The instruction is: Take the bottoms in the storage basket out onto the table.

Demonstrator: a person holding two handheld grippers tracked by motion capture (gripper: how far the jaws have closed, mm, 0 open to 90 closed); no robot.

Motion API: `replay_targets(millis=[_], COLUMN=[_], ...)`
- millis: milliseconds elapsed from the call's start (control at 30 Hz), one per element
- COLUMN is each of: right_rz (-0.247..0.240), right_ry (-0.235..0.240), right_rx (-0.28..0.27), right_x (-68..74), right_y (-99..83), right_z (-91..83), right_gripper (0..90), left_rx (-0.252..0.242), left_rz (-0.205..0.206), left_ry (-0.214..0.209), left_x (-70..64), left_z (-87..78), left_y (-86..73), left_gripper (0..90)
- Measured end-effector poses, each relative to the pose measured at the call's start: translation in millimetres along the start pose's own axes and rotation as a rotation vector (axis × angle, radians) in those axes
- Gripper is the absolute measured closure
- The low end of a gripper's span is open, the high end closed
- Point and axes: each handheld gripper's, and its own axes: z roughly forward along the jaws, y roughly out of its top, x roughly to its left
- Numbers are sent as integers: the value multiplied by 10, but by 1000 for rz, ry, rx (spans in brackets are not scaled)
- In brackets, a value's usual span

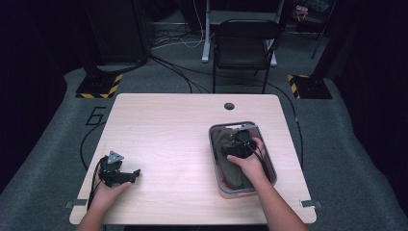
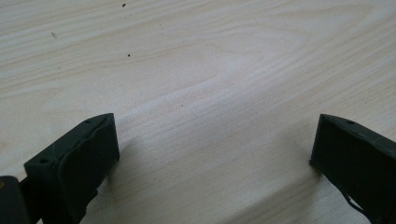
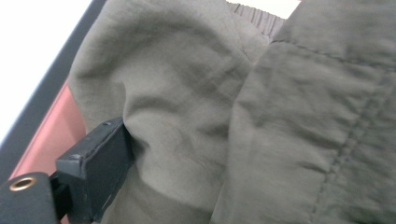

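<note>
A grey-rimmed bin [image 1: 215,161] with a pink inner wall [image 3: 49,140] stands on the right half of the light wooden table [image 1: 168,139]. An olive-green garment [image 1: 225,161] lies crumpled in it. My right gripper [image 1: 244,143] is down inside the bin, against the cloth. In the right gripper view the garment [image 3: 187,93] bulges between the jaws of my right gripper [image 3: 219,140]. Its left jaw stands wide and the fabric hides the other. My left gripper [image 1: 133,175] rests near the table's front left corner. Up close, my left gripper [image 2: 215,140] stands open over bare wood.
A black folding chair [image 1: 245,43] stands beyond the table's far edge. A round cable hole [image 1: 229,106] sits near that edge. Cables run over the grey floor, and yellow-black striped stand bases [image 1: 98,86] flank the table.
</note>
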Motion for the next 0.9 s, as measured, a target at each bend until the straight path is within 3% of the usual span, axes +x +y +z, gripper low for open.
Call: replay_targets(millis=[433, 600, 900], right_rz=[-19, -35, 13], right_ry=[-5, -29, -30], right_rx=[6, 31, 102], right_x=[9, 14, -22], right_y=[-27, -33, -81], right_z=[53, 59, 149], right_gripper=[95, 92, 10], left_rx=[0, 0, 0], left_rz=[-1, -1, 0], left_ry=[0, -1, 0], left_x=[-1, 0, -1], left_z=[0, 0, 0], left_y=[0, 0, 0], left_gripper=[6, 6, 6])
